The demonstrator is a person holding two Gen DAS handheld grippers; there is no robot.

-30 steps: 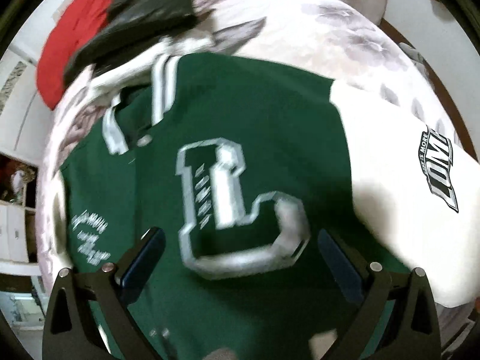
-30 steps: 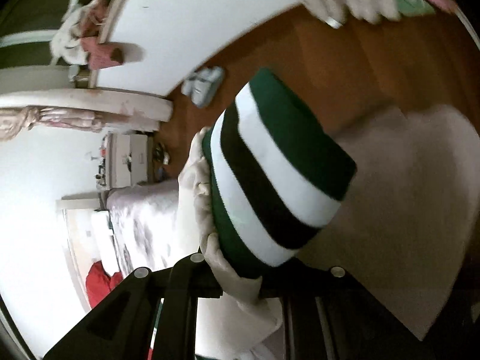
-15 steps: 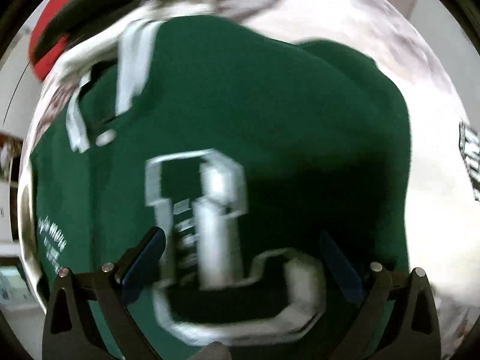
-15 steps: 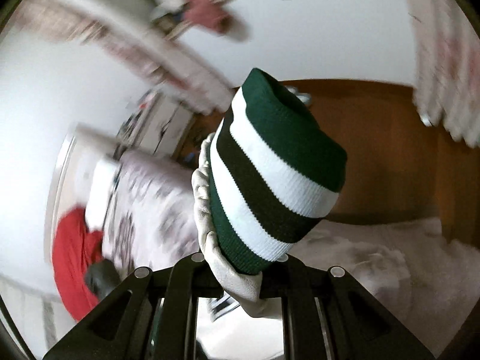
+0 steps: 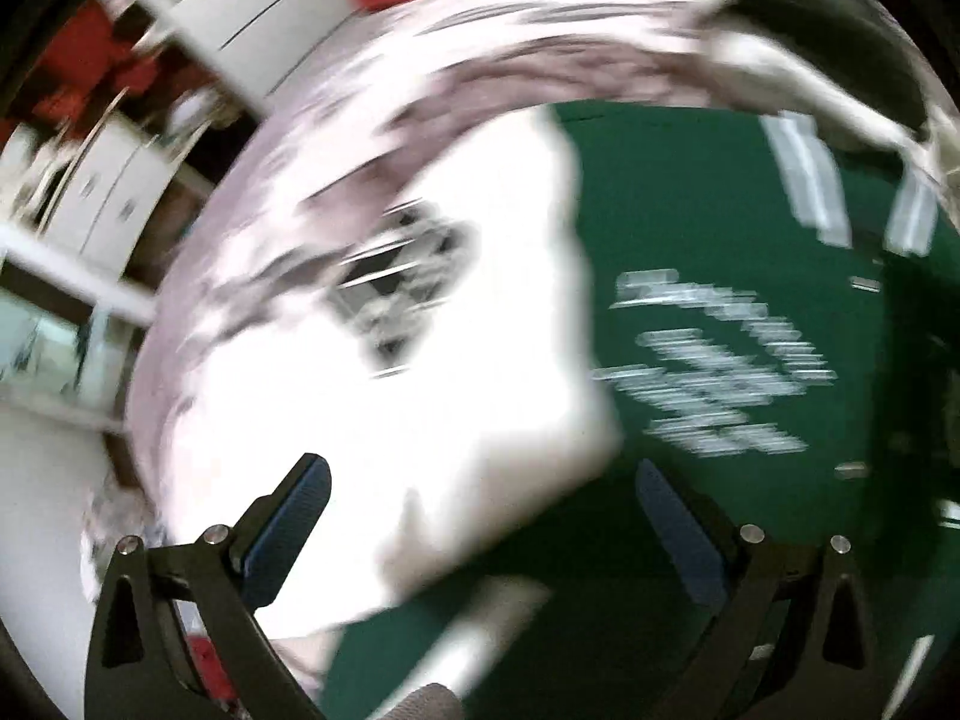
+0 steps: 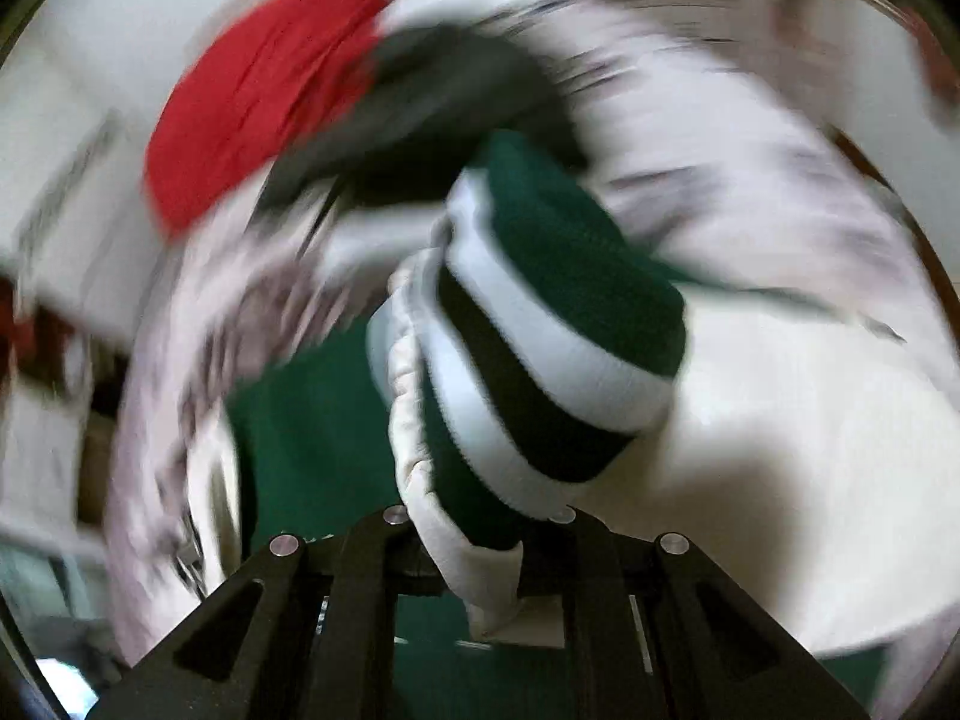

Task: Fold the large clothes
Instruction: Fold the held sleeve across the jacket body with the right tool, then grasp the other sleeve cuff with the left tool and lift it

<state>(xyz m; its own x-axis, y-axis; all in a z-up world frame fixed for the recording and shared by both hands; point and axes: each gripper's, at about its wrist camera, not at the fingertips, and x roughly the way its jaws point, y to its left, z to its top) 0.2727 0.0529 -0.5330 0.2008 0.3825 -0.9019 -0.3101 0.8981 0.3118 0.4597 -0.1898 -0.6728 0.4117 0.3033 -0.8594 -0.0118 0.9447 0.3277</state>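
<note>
Now striped jacket cuff (image 6: 540, 354) pinched in right claw (image 6: 480, 522); left claw (image 5: 480, 534) wide apart above.

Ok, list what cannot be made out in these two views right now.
- Left wrist view: the white print on the green jacket is unreadable, smeared by motion blur.
- Left wrist view: the sleeve logo is blurred too.
- Right wrist view: the right gripper fingertips are hidden by the striped cuff they clamp.
- Right wrist view: the dark item beside the red cloth is too blurred to identify.
</note>
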